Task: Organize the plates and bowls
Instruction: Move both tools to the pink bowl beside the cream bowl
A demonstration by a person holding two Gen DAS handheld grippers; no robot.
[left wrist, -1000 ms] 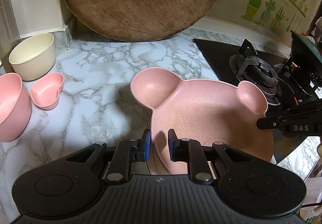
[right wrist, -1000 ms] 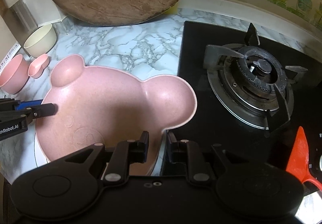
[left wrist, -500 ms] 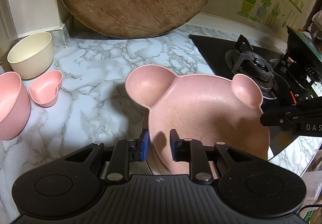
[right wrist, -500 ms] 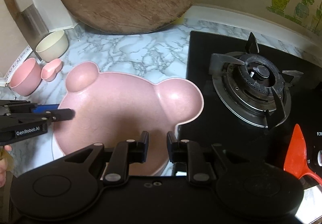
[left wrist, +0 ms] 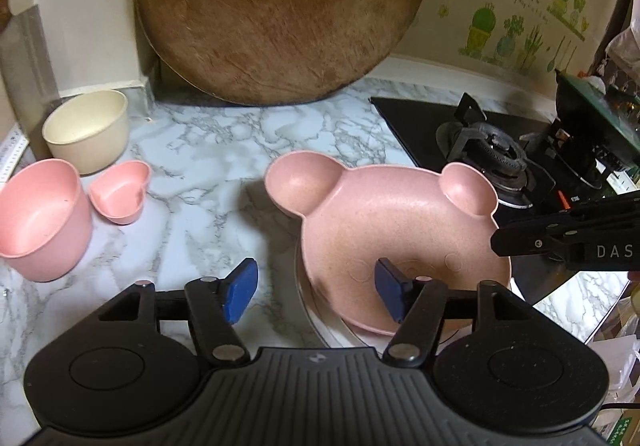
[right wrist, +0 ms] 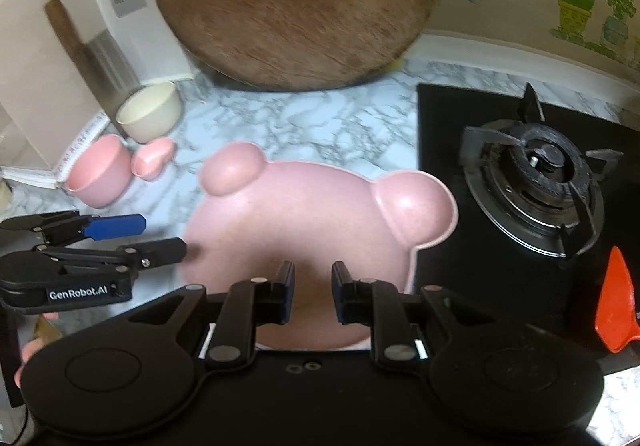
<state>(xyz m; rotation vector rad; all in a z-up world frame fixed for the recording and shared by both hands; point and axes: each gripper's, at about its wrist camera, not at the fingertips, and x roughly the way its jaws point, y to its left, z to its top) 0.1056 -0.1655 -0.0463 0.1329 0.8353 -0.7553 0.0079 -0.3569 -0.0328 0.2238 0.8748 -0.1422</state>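
At the front edge of the marble counter (left wrist: 208, 165), tight against the gas hob (right wrist: 536, 173), the pink bear-shaped plate (left wrist: 400, 230) sits nested on a white plate (left wrist: 316, 322).

My left gripper (left wrist: 316, 280) has just been opening. Its fingers stand wide, and the plate's near-left rim lies between them untouched.

My right gripper (right wrist: 313, 286) is narrow over the plate's near rim. I cannot tell whether its pads pinch anything.

My worry is a one-sided hold. If the right one does grip and I raise it, the plate could tilt and slide off its base, towards the front edge or onto the burner. The left gripper's inner blue pad also hangs low over the plate and could snag the rim as I pull away.

The plate is matte and speckled, with two ear cups at its far side and a faint face embossed in the middle. It looks light and empty.
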